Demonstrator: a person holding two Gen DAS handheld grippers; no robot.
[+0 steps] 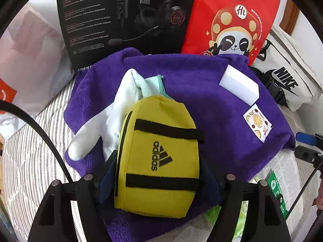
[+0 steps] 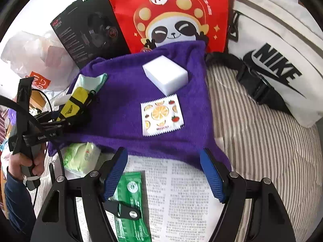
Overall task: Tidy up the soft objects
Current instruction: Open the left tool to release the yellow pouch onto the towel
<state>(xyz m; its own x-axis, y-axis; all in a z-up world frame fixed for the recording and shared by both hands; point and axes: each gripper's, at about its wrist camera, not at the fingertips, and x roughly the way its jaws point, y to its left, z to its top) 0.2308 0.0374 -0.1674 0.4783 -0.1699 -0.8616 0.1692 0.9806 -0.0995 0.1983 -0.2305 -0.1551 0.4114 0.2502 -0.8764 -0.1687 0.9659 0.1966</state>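
A purple towel (image 1: 201, 92) lies spread on the striped bed; it also shows in the right wrist view (image 2: 125, 92). My left gripper (image 1: 157, 173) is shut on a yellow Adidas pouch (image 1: 159, 155), held just above the towel's near left part; the pouch shows in the right wrist view (image 2: 74, 104) too. A white glove (image 1: 109, 121) and a mint cloth (image 1: 153, 84) lie under and behind the pouch. A white sponge block (image 2: 165, 76) and a fruit-print packet (image 2: 161, 115) lie on the towel. My right gripper (image 2: 163, 171) is open and empty over the towel's near edge.
A black headset box (image 1: 121, 20), a red panda bag (image 2: 171, 14) and a white Nike bag (image 2: 278, 60) stand behind and right of the towel. A newspaper (image 2: 181, 191), a green packet (image 2: 131, 201) and a green tissue pack (image 2: 80, 157) lie near the front. Plastic bags (image 2: 34, 56) sit left.
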